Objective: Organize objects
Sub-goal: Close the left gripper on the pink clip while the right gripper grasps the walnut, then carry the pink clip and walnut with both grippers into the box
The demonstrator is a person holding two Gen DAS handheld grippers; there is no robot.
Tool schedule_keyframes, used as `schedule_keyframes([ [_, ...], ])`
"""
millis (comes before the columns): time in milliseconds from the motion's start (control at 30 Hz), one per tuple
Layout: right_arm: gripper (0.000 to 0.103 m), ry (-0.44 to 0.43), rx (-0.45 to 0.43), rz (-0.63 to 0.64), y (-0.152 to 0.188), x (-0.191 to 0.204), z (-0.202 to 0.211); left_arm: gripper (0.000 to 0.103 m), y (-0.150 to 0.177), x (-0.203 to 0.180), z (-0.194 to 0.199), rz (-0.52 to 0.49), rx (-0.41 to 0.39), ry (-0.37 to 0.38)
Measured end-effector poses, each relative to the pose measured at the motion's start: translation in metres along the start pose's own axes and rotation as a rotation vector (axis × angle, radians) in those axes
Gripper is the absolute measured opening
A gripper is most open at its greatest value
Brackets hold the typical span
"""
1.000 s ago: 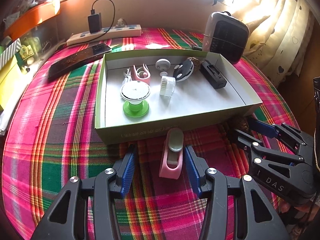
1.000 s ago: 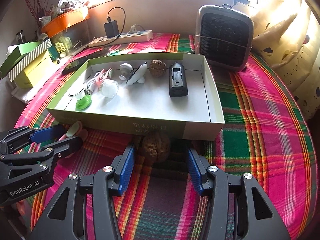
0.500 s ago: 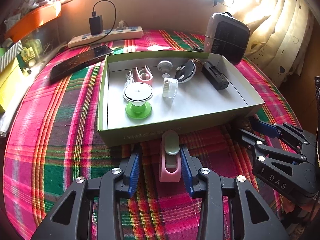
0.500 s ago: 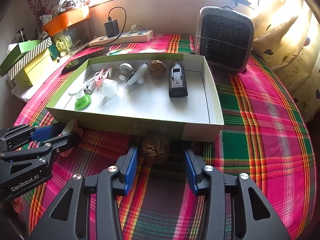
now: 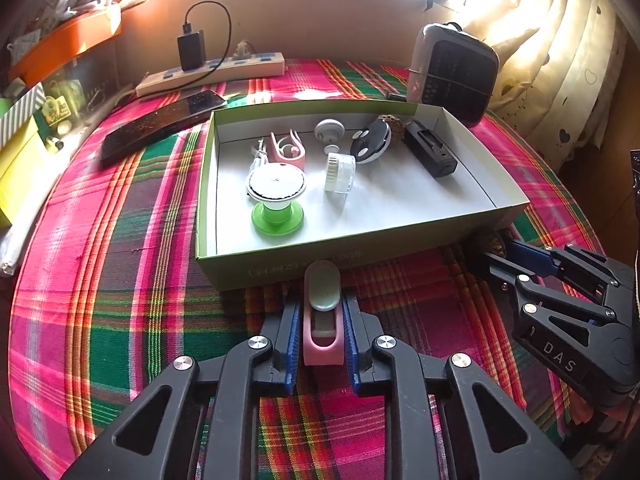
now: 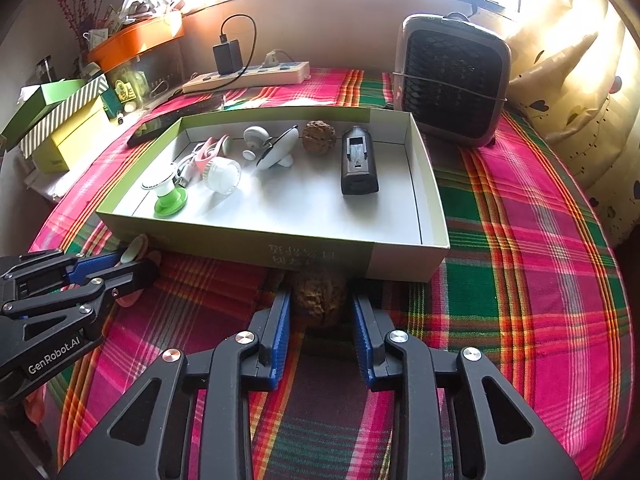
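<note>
Tongs point(image 5: 321, 320) closing on pink clip point(image 5: 322, 334), box wall point(image 5: 280, 268) just ahead

Window-side clutter on a plaid tablecloth point(image 6: 520, 240)

A small grey fan heater point(image 6: 452, 80) stands near a cream curtain point(image 5: 560, 60); a white power strip point(image 6: 248, 76) carries a black charger point(image 6: 227, 57), beside stacked green and yellow boxes point(image 6: 60, 120).

Beyond your right jaws, the walnut point(image 6: 318, 300) sits in the box point(image 6: 360, 258) wall's shadow, so you cannot tell whether it touches the wall. The printing on that wall is too blurred to read. From your left view, that walnut point(image 5: 494, 240) shows only as a sliver behind the box corner.
</note>
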State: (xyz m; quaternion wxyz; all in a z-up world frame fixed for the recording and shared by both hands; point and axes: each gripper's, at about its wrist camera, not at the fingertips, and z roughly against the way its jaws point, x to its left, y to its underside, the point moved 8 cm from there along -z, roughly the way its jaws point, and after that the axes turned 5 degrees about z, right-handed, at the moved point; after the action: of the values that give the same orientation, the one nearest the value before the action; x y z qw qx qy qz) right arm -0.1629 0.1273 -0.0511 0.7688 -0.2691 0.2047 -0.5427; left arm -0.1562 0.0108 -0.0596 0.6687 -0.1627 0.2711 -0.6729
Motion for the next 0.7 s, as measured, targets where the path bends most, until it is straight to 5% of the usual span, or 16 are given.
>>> schedule_keyframes([
  [700,0.030,-0.010,-0.010,-0.005,0.0004,-0.0012,0.0051,0.016,0.0009,-0.0026,0.0038,-0.006,-0.004,0.009],
])
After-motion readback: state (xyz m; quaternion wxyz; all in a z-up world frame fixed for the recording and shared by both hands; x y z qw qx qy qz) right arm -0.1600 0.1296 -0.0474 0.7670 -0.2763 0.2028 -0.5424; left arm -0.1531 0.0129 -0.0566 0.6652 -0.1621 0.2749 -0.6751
